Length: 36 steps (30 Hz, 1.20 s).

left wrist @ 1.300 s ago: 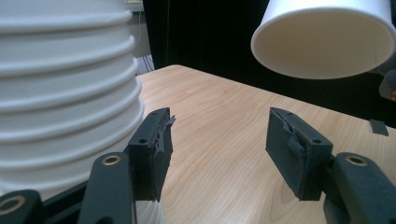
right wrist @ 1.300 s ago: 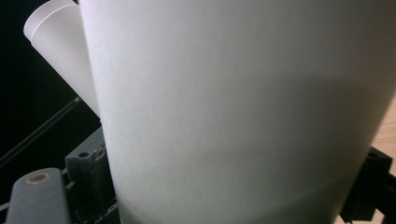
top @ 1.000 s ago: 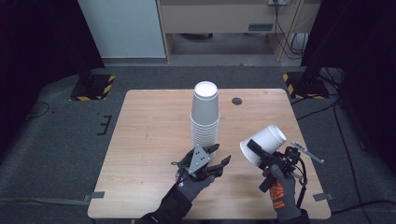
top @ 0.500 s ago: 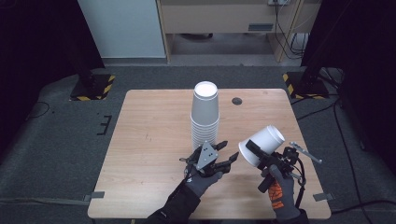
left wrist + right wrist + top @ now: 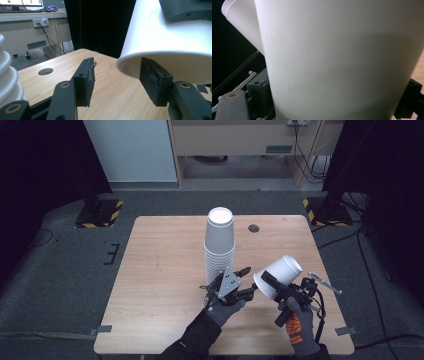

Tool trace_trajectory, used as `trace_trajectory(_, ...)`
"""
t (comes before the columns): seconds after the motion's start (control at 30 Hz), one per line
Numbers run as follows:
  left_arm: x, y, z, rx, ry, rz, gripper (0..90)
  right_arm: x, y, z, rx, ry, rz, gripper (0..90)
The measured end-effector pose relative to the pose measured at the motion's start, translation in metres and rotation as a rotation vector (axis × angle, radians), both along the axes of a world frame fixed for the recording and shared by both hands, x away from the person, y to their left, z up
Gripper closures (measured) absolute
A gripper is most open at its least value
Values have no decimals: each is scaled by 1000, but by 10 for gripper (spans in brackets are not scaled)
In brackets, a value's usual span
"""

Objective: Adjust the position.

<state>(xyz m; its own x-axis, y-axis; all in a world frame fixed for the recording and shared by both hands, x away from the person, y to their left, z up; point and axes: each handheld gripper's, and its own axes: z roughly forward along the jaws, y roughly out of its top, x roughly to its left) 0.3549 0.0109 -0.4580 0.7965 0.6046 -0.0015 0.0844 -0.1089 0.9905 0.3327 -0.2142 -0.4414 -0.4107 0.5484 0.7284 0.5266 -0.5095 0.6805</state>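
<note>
Landmark: cup stack (image 5: 219,245), upside-down, mid-table (image 5: 160,270).

Left gripper (image 5: 243,281) just in front of stack's base, pointing toward right gripper; jaws part open, have just been closing, one jaw at rim of white cup (image 5: 279,276), pads gripping nothing.

Right gripper (image 5: 272,285) right of stack, clamped on tilted white cup, lifted off table.

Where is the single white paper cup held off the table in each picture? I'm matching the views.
High view: the white paper cup lies lower right, tilted, in the right tool.
Left gripper view: upper right, rim over the right jaw.
Right gripper view: centre.
Shared landmark: the light wooden table.
</note>
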Motion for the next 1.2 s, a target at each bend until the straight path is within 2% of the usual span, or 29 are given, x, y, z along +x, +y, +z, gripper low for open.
trace_trajectory(0.33, 3, -7, 0, -8, -22, -1, 506, 1, 4, -2, 3, 9, 20, 137)
trace_trajectory(0.6, 4, -11, -1, -10, -39, 0, 583, 1, 8, -5, -2, 16, 41, 136)
trace_trajectory(0.7, 4, -10, 0, -15, -50, 1, 642, 2, 9, -6, -4, 28, 50, 135)
trace_trajectory(0.87, 3, -9, -1, 4, -51, 4, 737, 2, 10, -7, -4, 36, 70, 133)
trace_trajectory(1.2, 0, -4, -4, 19, -41, -21, 806, 4, 9, -8, 3, 35, 74, 128)
